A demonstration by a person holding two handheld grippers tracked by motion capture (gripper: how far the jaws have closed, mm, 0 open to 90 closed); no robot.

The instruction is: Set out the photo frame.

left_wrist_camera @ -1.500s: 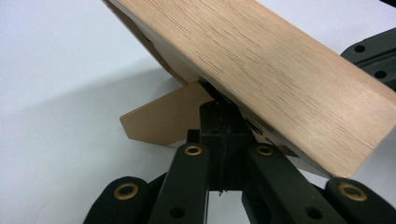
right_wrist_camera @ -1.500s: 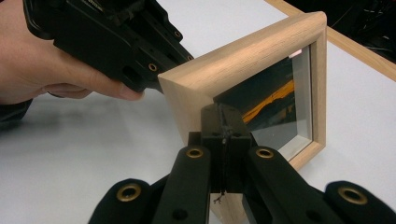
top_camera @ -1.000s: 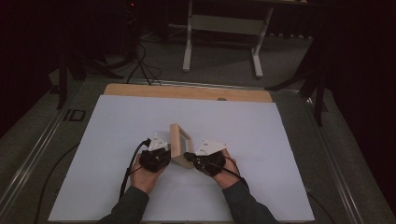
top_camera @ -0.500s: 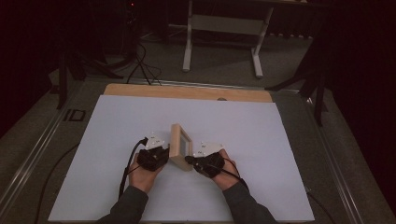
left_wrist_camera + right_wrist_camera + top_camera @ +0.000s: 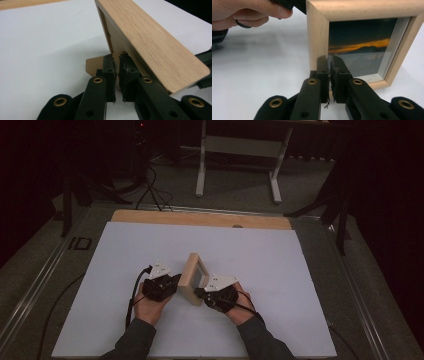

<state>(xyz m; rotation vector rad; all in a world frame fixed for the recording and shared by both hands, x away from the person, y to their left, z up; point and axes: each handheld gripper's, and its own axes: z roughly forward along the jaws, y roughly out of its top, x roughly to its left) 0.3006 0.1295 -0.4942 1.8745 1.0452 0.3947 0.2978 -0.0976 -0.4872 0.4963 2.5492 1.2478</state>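
Overhead plus two close frame (image 5: 192, 277) views

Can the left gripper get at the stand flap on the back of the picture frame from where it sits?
Probably yes. The left gripper already sits at the stand flap behind the picture frame, jaws just eased slightly apart, nothing in between blocking it.

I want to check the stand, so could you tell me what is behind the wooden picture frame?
Behind the wooden picture frame, a flat wooden prop piece reaches the white table, with the left gripper at it. How it joins is covered.
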